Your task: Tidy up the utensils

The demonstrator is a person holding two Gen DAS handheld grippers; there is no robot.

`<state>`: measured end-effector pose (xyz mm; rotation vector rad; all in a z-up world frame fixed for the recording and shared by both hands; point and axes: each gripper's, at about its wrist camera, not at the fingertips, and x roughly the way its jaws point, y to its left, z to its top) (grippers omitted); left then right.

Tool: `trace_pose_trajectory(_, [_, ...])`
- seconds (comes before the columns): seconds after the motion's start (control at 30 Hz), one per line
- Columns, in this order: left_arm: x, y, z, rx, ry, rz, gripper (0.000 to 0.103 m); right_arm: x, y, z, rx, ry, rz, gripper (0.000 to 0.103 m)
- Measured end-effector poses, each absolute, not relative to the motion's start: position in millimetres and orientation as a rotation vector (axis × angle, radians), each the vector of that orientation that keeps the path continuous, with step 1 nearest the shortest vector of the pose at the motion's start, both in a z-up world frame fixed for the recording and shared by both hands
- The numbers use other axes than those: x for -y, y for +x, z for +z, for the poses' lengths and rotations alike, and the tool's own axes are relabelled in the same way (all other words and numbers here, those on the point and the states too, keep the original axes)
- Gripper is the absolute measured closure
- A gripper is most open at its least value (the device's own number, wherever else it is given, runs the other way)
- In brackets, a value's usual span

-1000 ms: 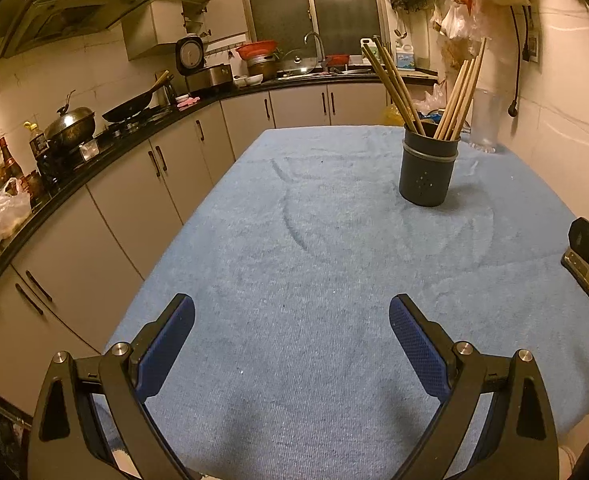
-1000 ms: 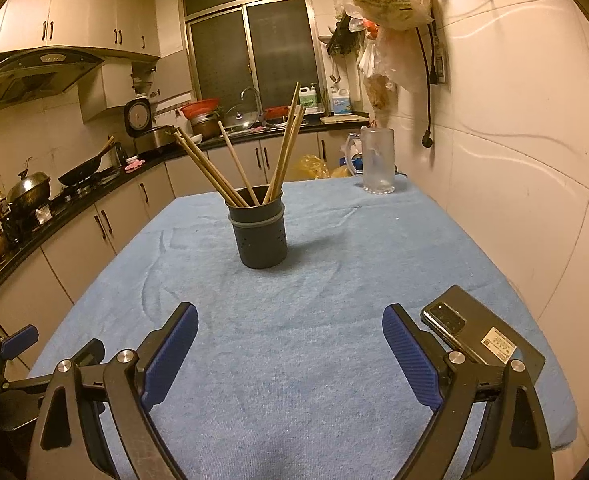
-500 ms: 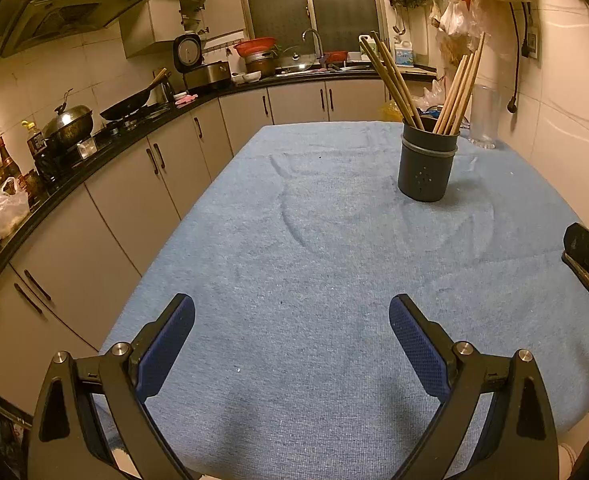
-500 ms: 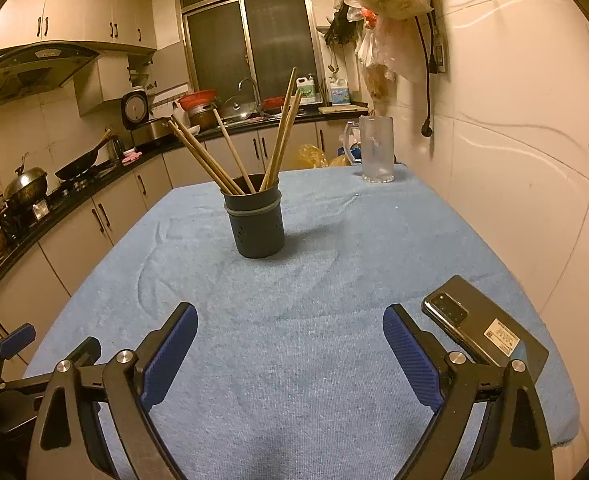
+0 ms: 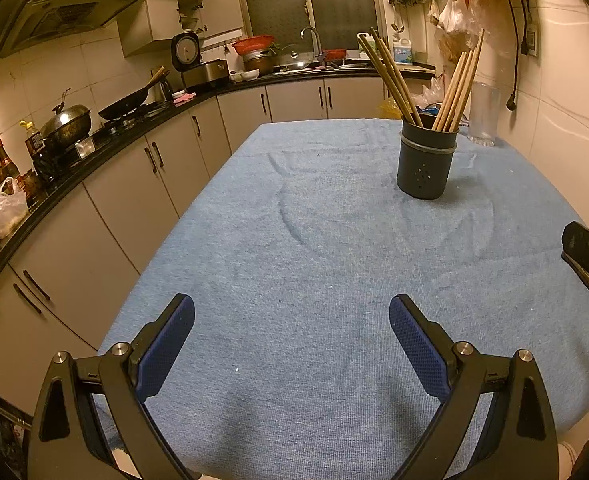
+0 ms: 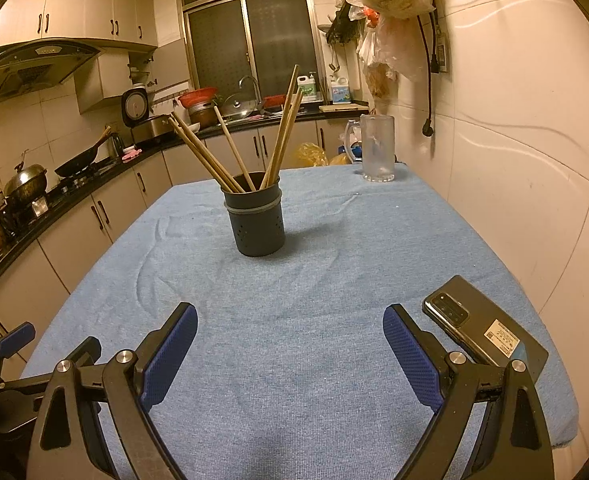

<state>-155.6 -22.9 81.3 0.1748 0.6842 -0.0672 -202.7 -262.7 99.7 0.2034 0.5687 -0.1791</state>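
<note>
A dark grey utensil holder (image 5: 426,168) stands upright on the blue cloth of the table (image 5: 314,248), far right of centre. Several wooden chopsticks (image 5: 390,76) stand in it, fanned to both sides. It also shows in the right wrist view (image 6: 257,220) with the chopsticks (image 6: 282,136), straight ahead. My left gripper (image 5: 292,316) is open and empty above the table's near edge. My right gripper (image 6: 289,320) is open and empty, well short of the holder. The left gripper shows at the right wrist view's lower left (image 6: 14,340).
A black phone (image 6: 482,336) lies face down on the cloth beside my right finger. A clear glass mug (image 6: 376,148) stands at the table's far right corner by the wall. Kitchen cabinets and counter (image 5: 106,148) with pans run along the left.
Both grippers have drawn back slightly and tilted; the holder sits a little farther off and lower in the views. Both stay open.
</note>
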Motion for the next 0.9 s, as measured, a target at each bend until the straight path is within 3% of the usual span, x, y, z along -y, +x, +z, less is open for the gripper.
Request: trace_pose_trajectory(0.9, [21.8, -155.2, 77.1, -0.689, 0.174, -0.072, 0.006, 264.0, -201.0, 98.2, -0.573, 0.203, -0.179, 0.006])
